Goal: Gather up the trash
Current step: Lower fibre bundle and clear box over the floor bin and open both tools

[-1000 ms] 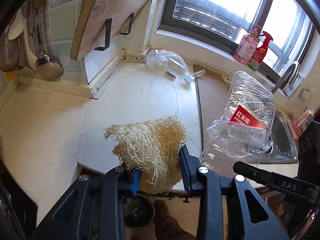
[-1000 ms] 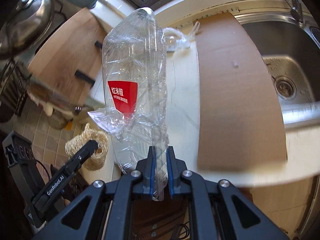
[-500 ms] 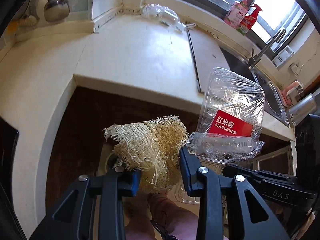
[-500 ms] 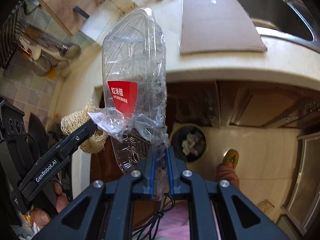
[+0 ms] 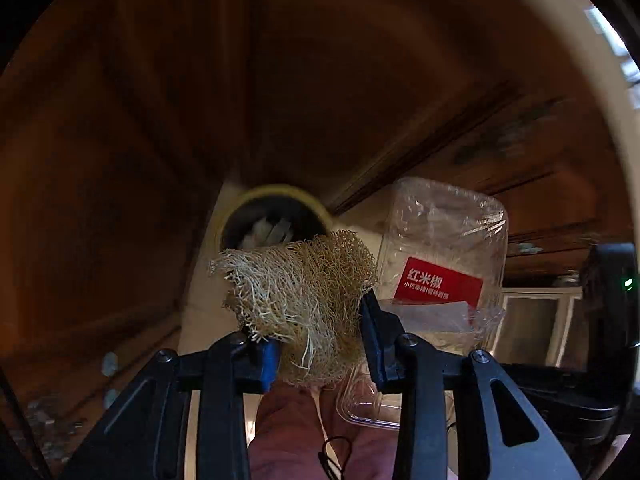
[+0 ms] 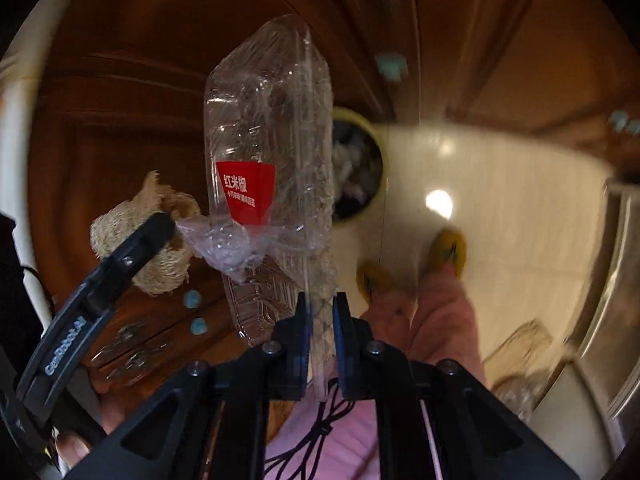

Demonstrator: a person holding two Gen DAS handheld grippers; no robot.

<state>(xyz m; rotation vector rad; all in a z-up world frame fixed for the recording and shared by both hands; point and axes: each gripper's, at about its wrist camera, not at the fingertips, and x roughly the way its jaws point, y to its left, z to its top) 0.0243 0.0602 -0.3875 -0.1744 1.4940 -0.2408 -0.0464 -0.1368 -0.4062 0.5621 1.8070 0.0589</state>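
Note:
A straw-coloured loofah scrubber (image 5: 300, 292) sits between the pads of my left gripper (image 5: 320, 332). The jaws are opening, but both pads still touch it. My right gripper (image 6: 320, 308) is shut on the thin edge of a clear plastic food box (image 6: 272, 140) with a red label, held upright. The box also shows to the right of the loofah in the left wrist view (image 5: 440, 240). Both grippers point steeply down over a round bin with a yellow rim (image 5: 280, 190), standing on the floor with pale scraps inside. In the right wrist view the bin's rim (image 6: 380, 152) lies just behind the box.
Dark brown wooden cabinet doors (image 5: 320, 80) rise behind the bin. The floor is glossy cream tile (image 6: 500, 184). A person's pink trouser leg (image 6: 440, 304) and yellow slippers (image 6: 448, 248) stand close to the bin. The pale counter edge (image 5: 592, 80) curves above on the right.
Both grippers have dropped from counter height to below its edge and tipped downward. The counter has left view and the floor bin is now close ahead. Both items are still held.

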